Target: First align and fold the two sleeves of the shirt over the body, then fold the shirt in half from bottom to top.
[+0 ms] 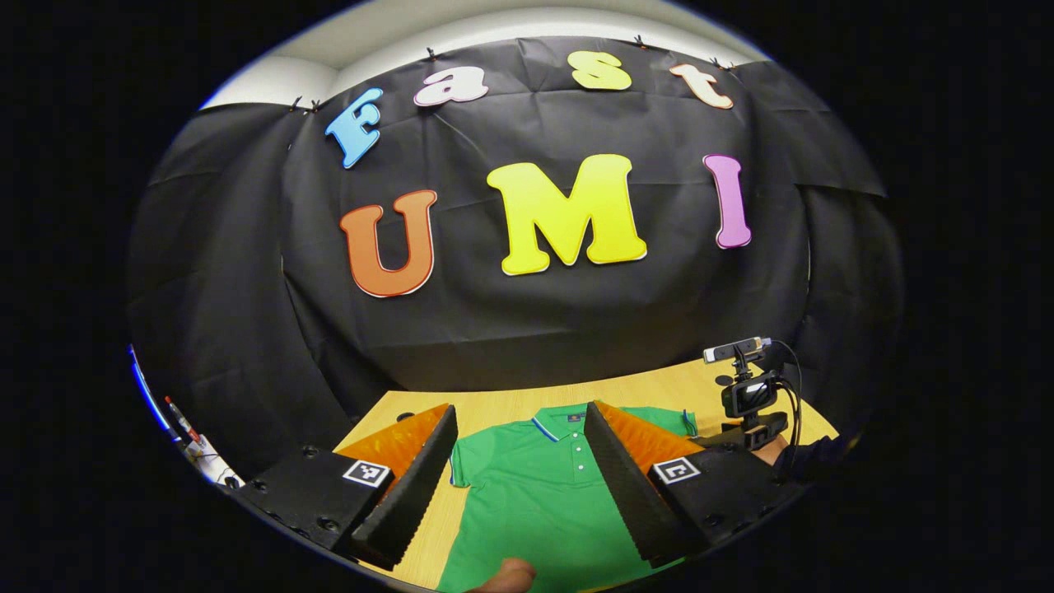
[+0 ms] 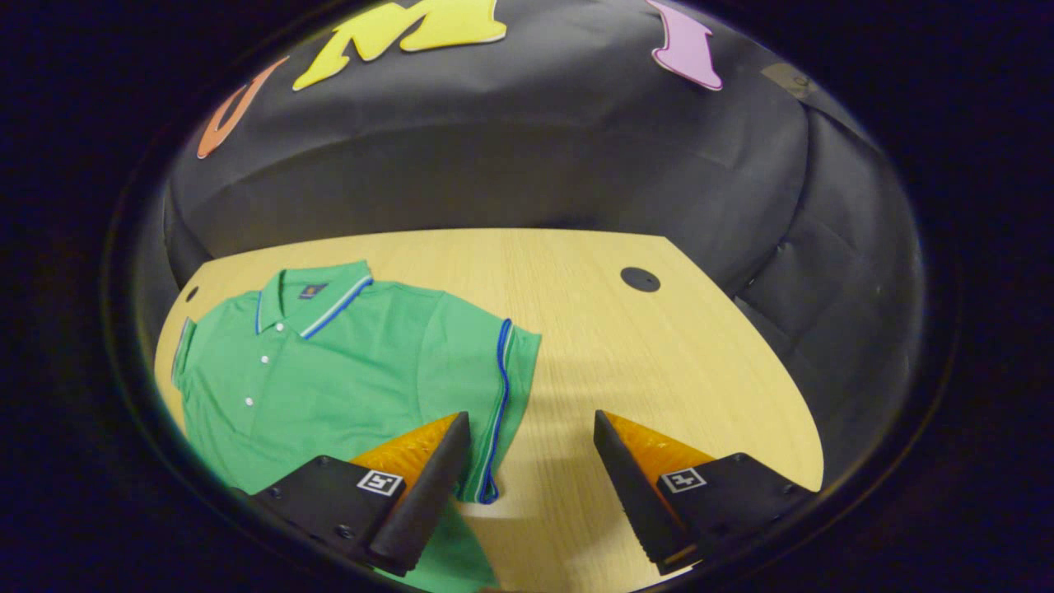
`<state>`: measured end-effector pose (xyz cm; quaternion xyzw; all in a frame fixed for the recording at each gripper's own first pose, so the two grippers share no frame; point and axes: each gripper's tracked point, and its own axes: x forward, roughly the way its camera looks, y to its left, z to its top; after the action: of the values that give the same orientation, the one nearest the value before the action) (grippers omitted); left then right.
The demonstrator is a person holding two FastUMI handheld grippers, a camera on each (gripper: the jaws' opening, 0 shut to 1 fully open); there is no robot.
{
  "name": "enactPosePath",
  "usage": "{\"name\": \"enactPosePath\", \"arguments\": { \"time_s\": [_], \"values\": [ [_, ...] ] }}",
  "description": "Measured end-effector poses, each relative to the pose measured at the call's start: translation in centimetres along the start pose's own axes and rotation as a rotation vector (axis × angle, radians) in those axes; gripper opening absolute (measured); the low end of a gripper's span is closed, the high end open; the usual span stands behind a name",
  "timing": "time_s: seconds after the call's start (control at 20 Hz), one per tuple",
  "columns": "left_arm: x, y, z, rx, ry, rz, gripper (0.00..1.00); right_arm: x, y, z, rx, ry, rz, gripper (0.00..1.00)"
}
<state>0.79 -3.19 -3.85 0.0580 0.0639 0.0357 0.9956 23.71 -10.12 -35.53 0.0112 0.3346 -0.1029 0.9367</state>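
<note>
A green polo shirt (image 1: pixel 527 502) with blue-trimmed collar and sleeves lies flat, front up, on the wooden table (image 1: pixel 494 405). My left gripper (image 1: pixel 520 410) hovers open above the shirt's chest, the button placket between its fingers. In the right gripper view the shirt (image 2: pixel 329 362) spreads to the left, and its near sleeve (image 2: pixel 482 387) with a blue hem lies flat. My right gripper (image 2: pixel 531 424) is open above that sleeve's hem, one finger over the cloth and the other over bare table. Farther right in the left gripper view, the right gripper (image 1: pixel 748 395) shows, held by a dark-sleeved hand.
A round black cable hole (image 2: pixel 641 278) sits in the table (image 2: pixel 659 371) toward the far right. Black cloth walls close the table's far side. Pens and small items (image 1: pixel 188 432) lie off the table's left. A fingertip (image 1: pixel 506 576) shows at the near edge.
</note>
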Motion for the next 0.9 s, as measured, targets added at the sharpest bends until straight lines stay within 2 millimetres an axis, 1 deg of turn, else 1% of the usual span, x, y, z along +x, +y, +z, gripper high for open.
{"name": "enactPosePath", "arguments": {
  "time_s": [0.05, 0.1, 0.15, 0.3, 0.45, 0.5, 0.55, 0.6, 0.7, 0.8, 0.9],
  "values": [
    [0.1, -0.3, 0.0, 0.008, -0.002, -0.004, 1.0, 0.3, 0.0, -0.1, -0.011, 0.005, -0.006, 0.97],
    [0.0, -0.4, -0.1, 0.009, -0.001, -0.006, 1.0, 0.5, -0.1, -0.2, -0.019, 0.011, -0.009, 0.93],
    [0.1, -0.6, -0.2, 0.006, 0.003, -0.009, 0.99, 0.7, 0.1, 0.1, -0.012, 0.008, -0.001, 0.94],
    [0.2, -1.0, -0.6, -0.01, 0.016, -0.01, 0.99, 0.8, 0.8, -0.1, -0.02, 0.024, 0.032, 0.83],
    [0.3, -1.0, -1.1, -0.013, 0.031, -0.006, 0.99, 0.7, 1.7, -0.2, -0.032, 0.031, 0.059, 0.51],
    [0.2, -1.0, -1.2, -0.014, 0.034, -0.005, 0.99, 0.8, 2.0, -0.2, -0.044, 0.029, 0.066, 0.46],
    [0.2, -1.0, -1.3, -0.014, 0.037, -0.006, 0.99, 0.8, 2.2, -0.3, -0.057, 0.029, 0.064, 0.31],
    [0.2, -0.8, -1.4, -0.014, 0.041, -0.002, 0.99, 0.7, 2.3, -0.1, -0.063, 0.027, 0.065, 0.27],
    [0.2, -0.4, -1.7, -0.016, 0.047, 0.006, 0.99, 0.7, 2.6, 0.0, -0.062, 0.024, 0.066, 0.14],
    [0.2, -0.1, -2.1, -0.023, 0.059, 0.014, 0.99, 0.8, 2.6, -0.2, -0.051, 0.03, 0.063, 0.07],
    [0.1, 0.0, -2.5, -0.029, 0.072, 0.022, 0.99, 0.7, 2.6, -0.1, -0.036, 0.029, 0.072, 0.07]
  ]
}}
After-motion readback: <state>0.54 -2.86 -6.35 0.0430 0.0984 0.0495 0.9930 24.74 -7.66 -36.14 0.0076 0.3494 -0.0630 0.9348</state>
